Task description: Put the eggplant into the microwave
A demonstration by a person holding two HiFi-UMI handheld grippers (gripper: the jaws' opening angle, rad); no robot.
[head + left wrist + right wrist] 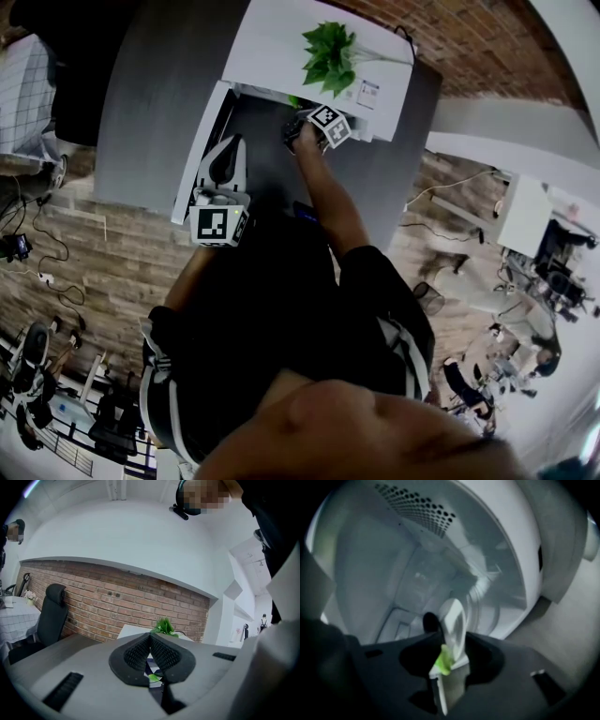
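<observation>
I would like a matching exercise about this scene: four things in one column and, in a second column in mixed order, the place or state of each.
Things:
1. plant
2. left gripper
3. right gripper
4. eggplant

Places or states:
A. inside the microwave, between open jaws
B. jaws open, reaching into the microwave
C. on top of the microwave
D. jaws shut, nothing between them

Pairs: 1-C, 2-D, 3-B, 4-A
</observation>
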